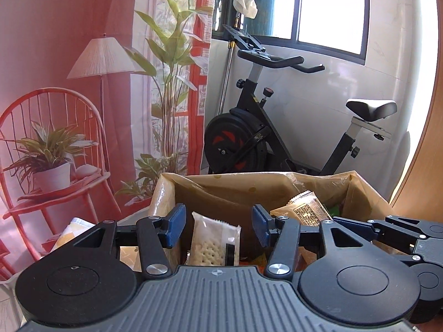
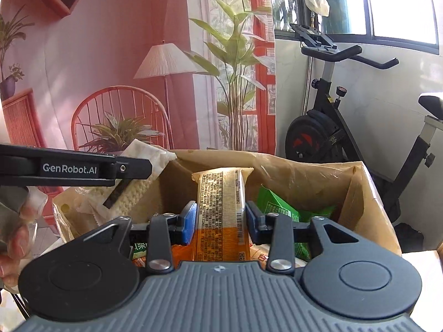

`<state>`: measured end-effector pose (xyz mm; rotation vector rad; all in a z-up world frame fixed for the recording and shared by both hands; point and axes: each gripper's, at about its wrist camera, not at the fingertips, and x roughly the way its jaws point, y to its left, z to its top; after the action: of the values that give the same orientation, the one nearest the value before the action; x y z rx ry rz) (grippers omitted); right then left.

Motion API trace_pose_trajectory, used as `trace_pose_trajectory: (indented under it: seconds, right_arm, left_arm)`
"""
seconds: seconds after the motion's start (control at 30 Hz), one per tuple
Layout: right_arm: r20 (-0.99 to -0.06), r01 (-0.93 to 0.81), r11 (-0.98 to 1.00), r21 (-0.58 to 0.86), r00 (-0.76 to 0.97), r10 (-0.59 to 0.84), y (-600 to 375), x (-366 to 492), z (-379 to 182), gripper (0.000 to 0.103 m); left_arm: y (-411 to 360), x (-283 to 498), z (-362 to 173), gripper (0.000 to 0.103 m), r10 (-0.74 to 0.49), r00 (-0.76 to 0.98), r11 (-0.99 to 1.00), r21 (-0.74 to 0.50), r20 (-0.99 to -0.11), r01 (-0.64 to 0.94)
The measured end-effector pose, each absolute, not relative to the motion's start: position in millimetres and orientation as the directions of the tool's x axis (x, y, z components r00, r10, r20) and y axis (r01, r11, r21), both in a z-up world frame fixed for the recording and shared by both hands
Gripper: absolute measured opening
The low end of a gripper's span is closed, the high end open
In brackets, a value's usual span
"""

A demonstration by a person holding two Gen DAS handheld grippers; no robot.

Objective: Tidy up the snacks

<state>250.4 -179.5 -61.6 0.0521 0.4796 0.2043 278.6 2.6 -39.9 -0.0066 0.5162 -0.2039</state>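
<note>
Cracker packet (image 1: 213, 244) released between parted left gripper (image 1: 218, 228) pads above cardboard box (image 1: 368, 191); yellow snack bar (image 2: 221, 213) clamped by right gripper (image 2: 221, 222), likely for boxing.

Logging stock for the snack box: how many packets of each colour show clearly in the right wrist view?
White cracker packet: 1
Orange-yellow packet: 1
Green packet: 1
Total: 3, not counting half-hidden bits beneath.

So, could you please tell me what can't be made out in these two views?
- Left wrist view: the cracker packet's lower end, cut off behind the left gripper body.
- Right wrist view: the box floor, covered by the orange packet and green packet.
- Both views: packet print, too small to read.
</note>
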Motion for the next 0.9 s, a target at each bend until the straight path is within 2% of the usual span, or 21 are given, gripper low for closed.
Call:
trace_pose_trajectory:
  seconds: [0.07,0.13,0.27,0.33,0.63,0.9]
  right_arm:
    - [-0.455,-0.176,0.979,0.102,0.867,0.204,-179,249,-59,0.044]
    - [-0.459,-0.172,0.980,0.099,0.866,0.199,-178,247,-55,0.056]
    - [-0.456,-0.166,0.981,0.105,0.868,0.196,-176,239,-45,0.073]
    - [-0.447,-0.155,0.982,0.106,0.875,0.186,-175,232,-39,0.086]
    - [-0.416,-0.134,0.987,0.093,0.895,0.160,-168,192,-5,0.099]
    - [-0.363,-0.105,0.991,0.083,0.923,0.128,-163,153,19,0.101]
  left_arm:
    - [4,275,-37,0.076,-0.191,0.854,0.980,-0.047,-0.484,0.192]
    - [4,270,-35,0.081,-0.185,0.857,0.981,-0.037,-0.482,0.191]
    - [4,259,-27,0.083,-0.187,0.857,0.978,-0.008,-0.480,0.209]
    - [5,251,-22,0.086,-0.179,0.865,0.978,0.007,-0.468,0.206]
    - [9,200,9,0.091,-0.159,0.901,0.981,0.039,-0.402,0.191]
    - [15,160,35,0.093,-0.160,0.920,0.984,0.016,-0.357,0.178]
